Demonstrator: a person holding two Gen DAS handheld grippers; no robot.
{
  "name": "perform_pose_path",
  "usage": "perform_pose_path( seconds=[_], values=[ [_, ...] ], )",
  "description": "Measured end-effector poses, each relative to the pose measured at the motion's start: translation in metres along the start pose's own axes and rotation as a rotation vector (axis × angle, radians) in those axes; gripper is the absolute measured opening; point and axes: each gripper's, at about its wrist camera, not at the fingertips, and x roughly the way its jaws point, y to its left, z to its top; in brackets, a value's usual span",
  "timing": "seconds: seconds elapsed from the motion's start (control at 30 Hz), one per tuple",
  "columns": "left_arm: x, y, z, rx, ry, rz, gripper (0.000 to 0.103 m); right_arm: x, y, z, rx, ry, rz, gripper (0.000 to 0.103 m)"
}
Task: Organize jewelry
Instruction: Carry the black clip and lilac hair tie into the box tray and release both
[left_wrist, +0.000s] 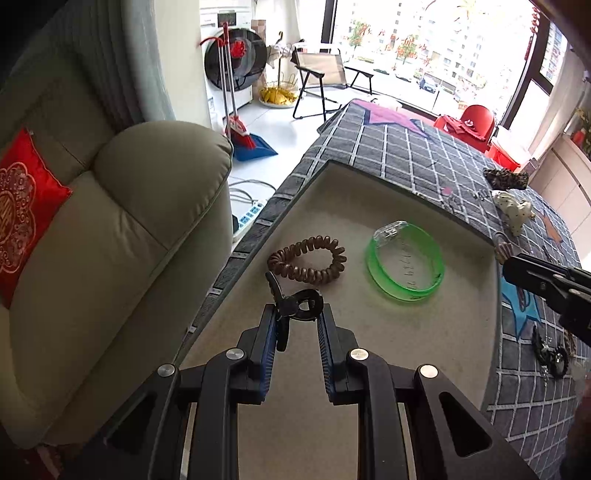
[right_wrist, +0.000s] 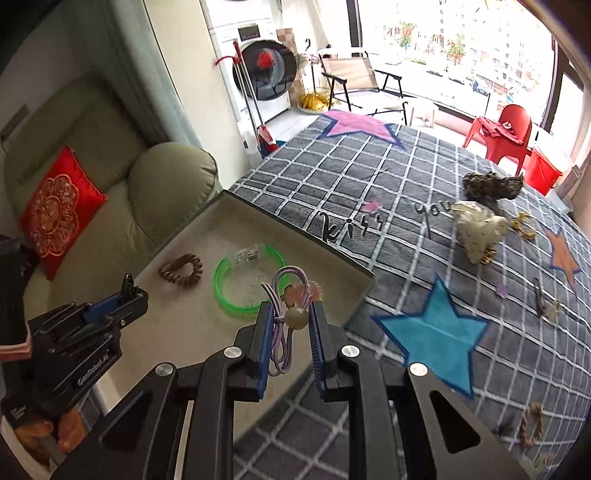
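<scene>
A beige tray (left_wrist: 369, 192) lies on the checked cloth and holds a brown spiral hair tie (left_wrist: 308, 260) and a green bangle (left_wrist: 406, 262). My left gripper (left_wrist: 297, 314) is shut on a black hair clip (left_wrist: 295, 304), just above the tray's near part. My right gripper (right_wrist: 290, 314) is shut on a purple hair tie with a bead and pink charm (right_wrist: 291, 299), over the tray's right edge (right_wrist: 364, 291). The spiral tie (right_wrist: 181, 270), the bangle (right_wrist: 243, 284) and the left gripper (right_wrist: 127, 291) show in the right wrist view. The right gripper's body shows at the left wrist view's right edge; its tips are cut off.
Loose on the cloth (right_wrist: 424, 229): a leopard scrunchie (right_wrist: 491, 184), a white dotted bow clip (right_wrist: 476, 229), gold pieces (right_wrist: 524, 225), a braided tie (right_wrist: 532, 424), black ties (left_wrist: 550, 354). A green sofa (left_wrist: 122, 229) with a red cushion (left_wrist: 22, 210) stands left.
</scene>
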Motion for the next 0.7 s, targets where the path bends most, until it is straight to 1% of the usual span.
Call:
perform_pose_path(
  seconds=[0.17,0.3,0.43,0.7],
  values=[
    [0.020,0.002,0.002,-0.005,0.044,0.017,0.024,0.033,-0.005,0.006,0.015,0.051,-0.009,0.021],
    [0.030,0.001,0.002,-0.001,0.068,0.024,0.024,0.049,-0.007,0.008,0.013,0.069,-0.017,0.021],
    [0.032,-0.003,0.003,0.013,0.061,0.036,0.024,0.061,-0.010,0.010,0.020,0.084,-0.027,0.021],
    [0.034,-0.010,0.003,0.044,0.051,0.061,0.024,0.070,-0.007,0.011,0.011,0.099,-0.027,0.021]
  ],
)
